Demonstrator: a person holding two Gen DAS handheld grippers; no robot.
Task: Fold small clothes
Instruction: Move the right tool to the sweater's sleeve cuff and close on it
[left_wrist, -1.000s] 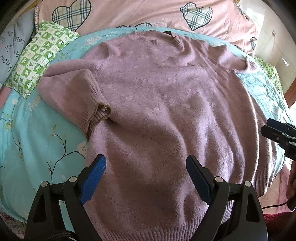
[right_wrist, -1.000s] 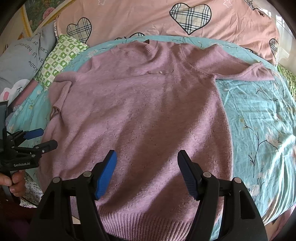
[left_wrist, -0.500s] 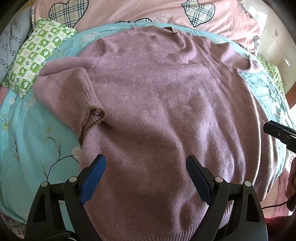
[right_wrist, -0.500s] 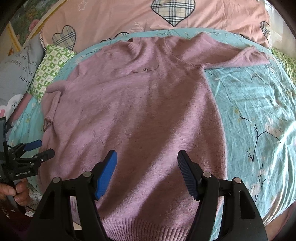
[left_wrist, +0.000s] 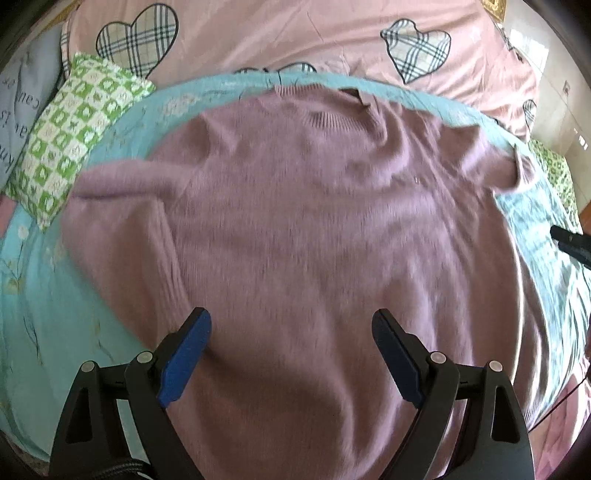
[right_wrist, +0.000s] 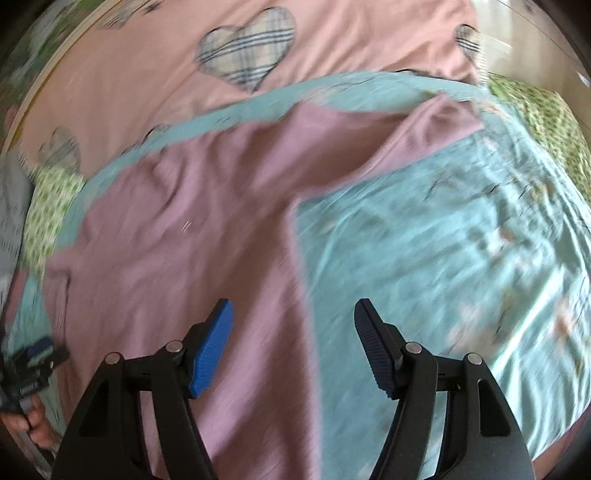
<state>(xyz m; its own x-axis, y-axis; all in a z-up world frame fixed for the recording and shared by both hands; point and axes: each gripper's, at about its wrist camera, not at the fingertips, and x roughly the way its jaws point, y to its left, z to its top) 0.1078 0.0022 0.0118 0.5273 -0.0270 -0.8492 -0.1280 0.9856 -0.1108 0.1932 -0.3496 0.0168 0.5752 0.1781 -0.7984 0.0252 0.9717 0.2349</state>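
A mauve knit sweater (left_wrist: 306, 229) lies flat, front up, on a turquoise floral bed sheet (left_wrist: 48, 325), collar at the far side. My left gripper (left_wrist: 291, 347) is open and empty above the sweater's lower body. My right gripper (right_wrist: 293, 339) is open and empty above the sweater's right side edge (right_wrist: 295, 258), with the right sleeve (right_wrist: 424, 129) stretched out ahead. The sweater also fills the left of the right wrist view (right_wrist: 177, 240). Each gripper shows at the edge of the other's view: the right one (left_wrist: 570, 242), the left one (right_wrist: 31, 363). Both views are motion-blurred.
A pink quilt with plaid hearts (left_wrist: 295, 40) lies along the far side. A green checked pillow (left_wrist: 70, 140) and a grey pillow (left_wrist: 18, 110) sit at the far left. Another green patterned cushion (right_wrist: 546, 122) is at the far right.
Both grippers have moved forward over the sweater. The right gripper has swung right, so bare sheet and the right sleeve now fill its view. Jaws stay open.
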